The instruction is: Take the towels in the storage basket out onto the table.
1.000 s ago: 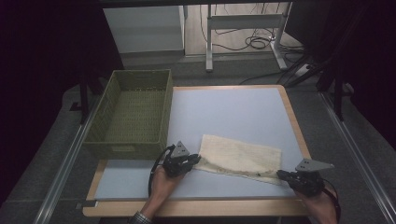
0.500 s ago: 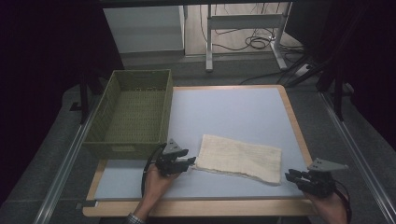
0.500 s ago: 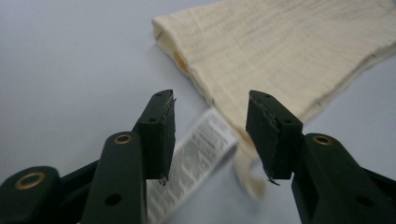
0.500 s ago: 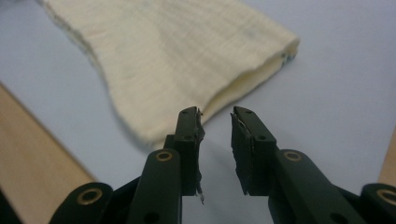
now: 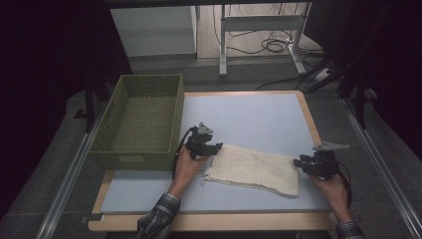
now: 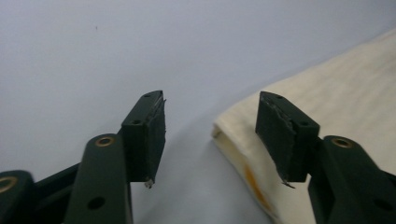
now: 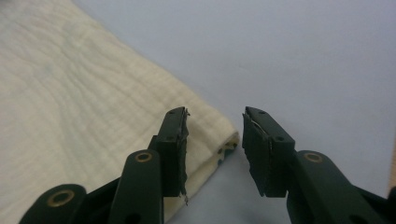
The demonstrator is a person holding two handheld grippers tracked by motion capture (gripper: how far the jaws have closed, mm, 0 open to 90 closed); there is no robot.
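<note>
High view shows your folded cream cloth (image 5: 254, 169) lying flat on the pale blue table (image 5: 249, 119), near its front edge, with the green basket (image 5: 139, 119) to its left. Your left gripper (image 5: 215, 147) sits at the cloth's upper left corner, your right gripper (image 5: 299, 162) at its right end. Left gripper view: your jaws stand wide apart, holding nothing, the cloth's folded corner (image 6: 233, 140) just between them. Right gripper view: your jaws are parted and empty too, the cloth's corner (image 7: 219, 135) lying between them.
</note>
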